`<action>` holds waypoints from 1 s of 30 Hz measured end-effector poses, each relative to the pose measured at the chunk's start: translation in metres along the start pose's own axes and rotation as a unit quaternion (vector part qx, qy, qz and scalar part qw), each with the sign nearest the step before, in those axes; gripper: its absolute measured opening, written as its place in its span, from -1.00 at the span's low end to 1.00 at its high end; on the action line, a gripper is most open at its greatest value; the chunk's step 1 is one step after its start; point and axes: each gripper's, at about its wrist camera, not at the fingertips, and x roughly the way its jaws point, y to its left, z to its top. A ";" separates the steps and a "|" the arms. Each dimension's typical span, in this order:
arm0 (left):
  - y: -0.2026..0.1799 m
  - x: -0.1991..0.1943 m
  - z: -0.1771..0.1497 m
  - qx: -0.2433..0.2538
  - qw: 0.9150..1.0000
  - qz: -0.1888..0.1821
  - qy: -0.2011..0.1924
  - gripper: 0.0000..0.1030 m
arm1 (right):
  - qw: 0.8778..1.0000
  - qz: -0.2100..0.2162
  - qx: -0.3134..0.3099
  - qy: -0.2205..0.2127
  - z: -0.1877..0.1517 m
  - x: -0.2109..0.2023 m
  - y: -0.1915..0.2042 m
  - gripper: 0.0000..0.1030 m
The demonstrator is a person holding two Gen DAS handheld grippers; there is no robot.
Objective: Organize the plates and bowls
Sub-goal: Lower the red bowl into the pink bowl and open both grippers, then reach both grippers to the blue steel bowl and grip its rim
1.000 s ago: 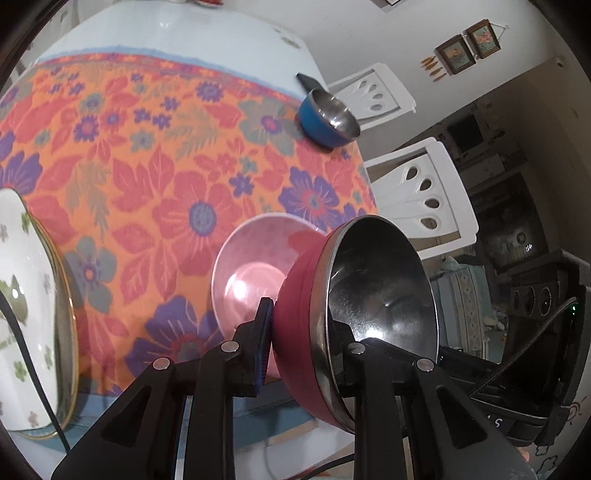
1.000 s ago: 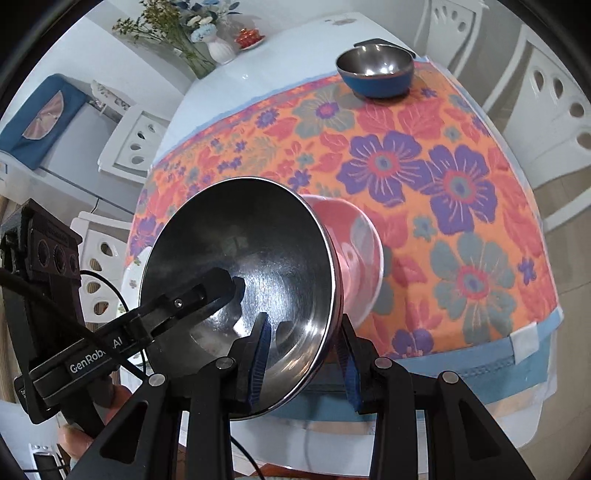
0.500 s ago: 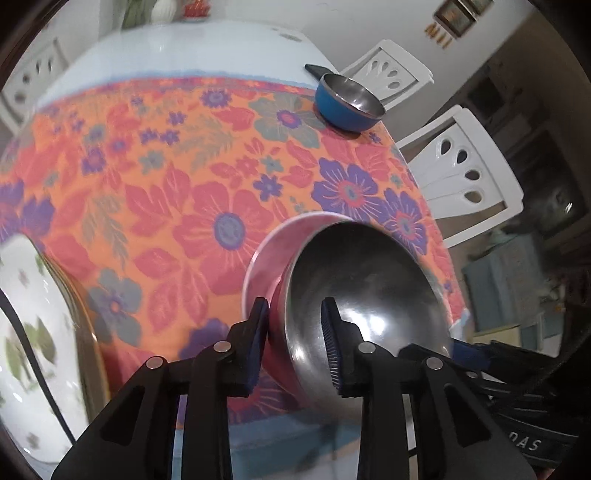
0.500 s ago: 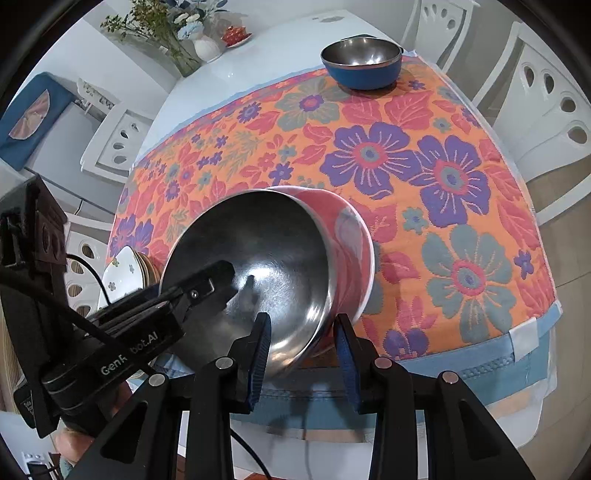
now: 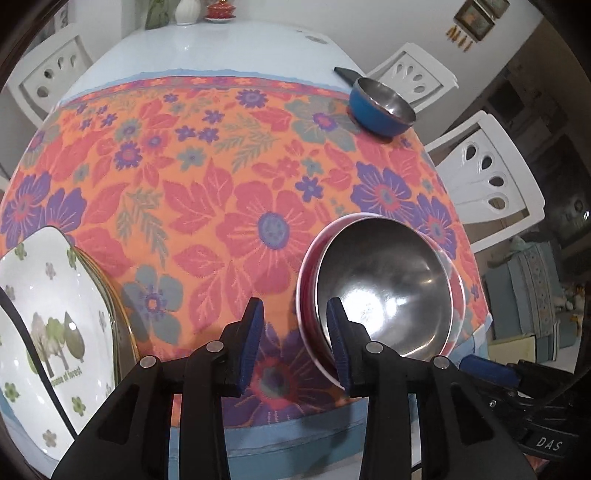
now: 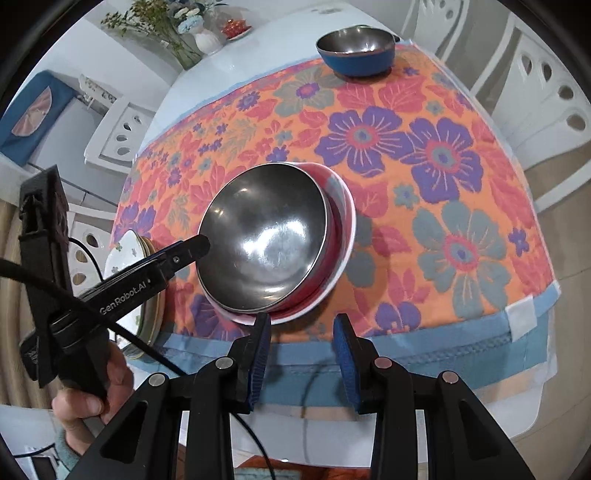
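Note:
A red bowl with a steel inside sits nested in a pink bowl on the flowered cloth near the table's front edge. My left gripper is open, its jaws straddling the near-left rim of the stack; its finger shows at the rim in the right wrist view. My right gripper is open and empty, just in front of the stack. A blue bowl stands at the far right. A stack of white patterned plates lies at the front left.
White chairs stand along the right side and another white chair at the far left. A vase of flowers and a small red dish stand on the bare white far end of the table.
Both grippers lowered the tilted red bowl into the pink bowl and opened. The right gripper has drawn back from the rim; the bowl now rests in the pink one.

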 end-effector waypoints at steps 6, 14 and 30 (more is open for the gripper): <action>-0.016 -0.029 0.027 0.026 0.999 0.011 -0.044 -0.37 | 0.999 0.019 -0.005 -0.041 0.027 -0.033 -0.002 -0.32; -0.050 -0.079 0.112 0.073 0.990 -0.011 -0.120 -0.35 | 0.988 0.028 -0.012 -0.151 0.104 -0.105 -0.011 -0.31; -0.070 0.084 0.263 0.037 0.996 -0.083 -0.023 0.26 | 0.991 -0.038 0.066 -0.112 0.270 -0.014 -0.105 -0.01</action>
